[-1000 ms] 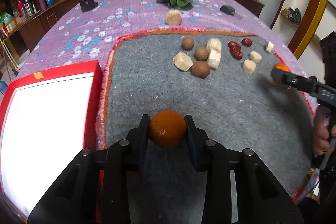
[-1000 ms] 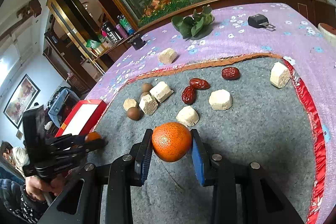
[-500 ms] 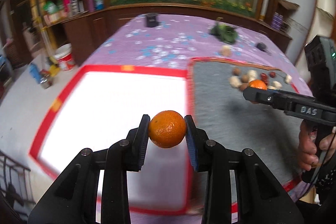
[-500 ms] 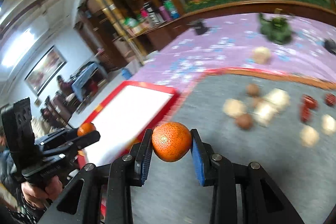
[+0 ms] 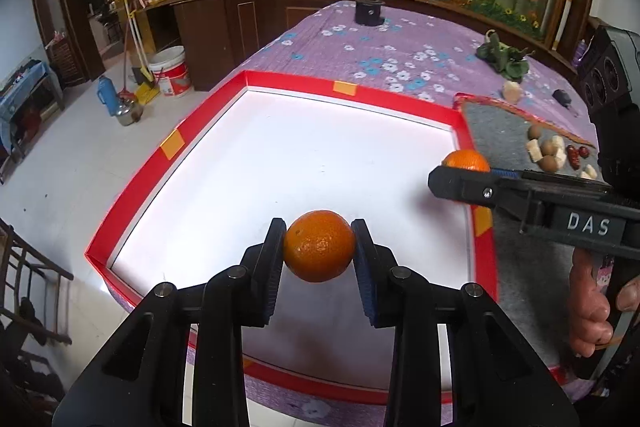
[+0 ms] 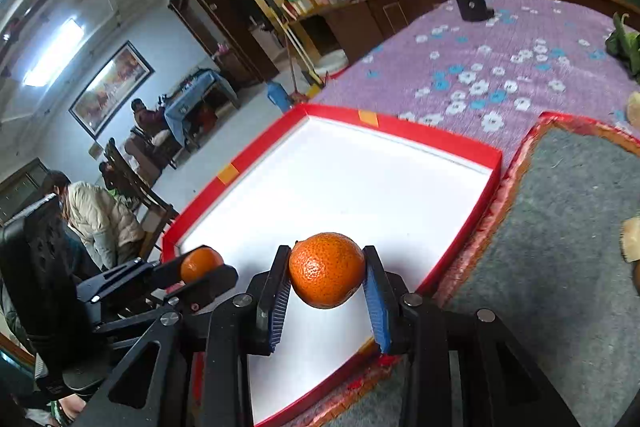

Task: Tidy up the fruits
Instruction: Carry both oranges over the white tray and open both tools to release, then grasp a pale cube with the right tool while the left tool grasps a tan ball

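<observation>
- Both of my grippers have swung off the grey mat since a second ago and now hang over the red-rimmed tray [image 5: 138, 183], each carrying its orange along.
- My left gripper [image 5: 319, 259] is closed on an orange [image 5: 319, 246], pinched between the two finger pads and held clear above the white tray floor near its front edge.
- My right gripper [image 6: 326, 281] is likewise clamped on a second orange [image 6: 327, 270], gripped at its sides and hanging over the tray's near right corner, beside the mat.
- From the left wrist view, the right gripper [image 5: 460, 173] reaches in from the right, with its orange [image 5: 466, 161] showing just above the black finger, over the tray's right rim.
- From the right wrist view, the left gripper [image 6: 200, 273] sits low at the left with its orange [image 6: 201, 263] at the tray's near left corner.
- On the grey mat [image 5: 500, 131], to the right of the tray, I see the remaining pieces: brown round fruits [image 5: 549, 163], pale cut chunks [image 5: 534, 149] and red dates [image 5: 576, 159], clustered well apart from both grippers.
- Tray and mat lie on a bench covered in a purple flowered cloth [image 5: 384, 47].
</observation>
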A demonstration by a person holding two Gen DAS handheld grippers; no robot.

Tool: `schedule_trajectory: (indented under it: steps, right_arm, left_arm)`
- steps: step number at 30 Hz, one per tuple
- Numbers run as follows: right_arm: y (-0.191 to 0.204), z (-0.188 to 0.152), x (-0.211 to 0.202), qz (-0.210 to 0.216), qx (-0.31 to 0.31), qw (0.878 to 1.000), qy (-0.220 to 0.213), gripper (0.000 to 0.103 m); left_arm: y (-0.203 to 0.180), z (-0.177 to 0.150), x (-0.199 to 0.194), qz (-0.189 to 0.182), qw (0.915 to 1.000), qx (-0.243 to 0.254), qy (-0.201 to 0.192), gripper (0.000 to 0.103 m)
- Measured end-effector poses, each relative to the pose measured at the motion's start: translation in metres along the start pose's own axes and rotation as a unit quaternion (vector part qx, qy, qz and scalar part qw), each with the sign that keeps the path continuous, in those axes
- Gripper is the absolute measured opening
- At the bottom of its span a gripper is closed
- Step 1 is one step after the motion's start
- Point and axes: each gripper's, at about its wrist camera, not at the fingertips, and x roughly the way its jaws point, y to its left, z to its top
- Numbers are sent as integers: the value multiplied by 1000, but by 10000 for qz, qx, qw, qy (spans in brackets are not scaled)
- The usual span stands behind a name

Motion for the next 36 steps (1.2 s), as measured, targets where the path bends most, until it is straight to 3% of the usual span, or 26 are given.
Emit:
schedule_trajectory:
  steps: [8, 11, 16, 17, 20, 22, 29, 32, 36]
  right_arm:
    - [-3, 2, 20, -37, -218, 9994, 259, 35]
    - [-4, 4, 17, 170, -218, 9992, 303, 46]
    - [-8, 8, -10, 359, -69, 9993, -111, 49]
    - [-11, 9, -17, 356, 4, 9991, -216, 49]
    - [-20, 7, -41, 315, 217, 9984, -423, 49]
    - [-29, 2, -63, 241, 343, 9975, -572, 49]
    - [-93, -31, -162, -731, 922, 9860, -1185, 49]
    - [-136, -48, -216, -1321, 1302, 9706, -1533, 49]
    - [-199, -57, -273, -2126, 2032, 9384, -1813, 49]
  left_arm:
    - [-1, 2, 14, 262, 9994, -58, 197, 33]
    - [-3, 1, 16, 301, 9989, -143, 321, 35]
    - [-12, 3, 1, 309, 9992, -124, 232, 35]
    - [-15, 3, -6, 286, 9994, -92, 148, 37]
    - [-29, 3, -22, 140, 9999, 3, -55, 67]
    - [-41, 1, -30, -27, 9998, 121, -158, 72]
    - [-102, -7, -27, -543, 9946, 883, -4, 72]
    - [-118, -10, -29, -655, 9922, 1062, 3, 72]
    - [-133, -9, -28, -824, 9895, 1182, 127, 72]
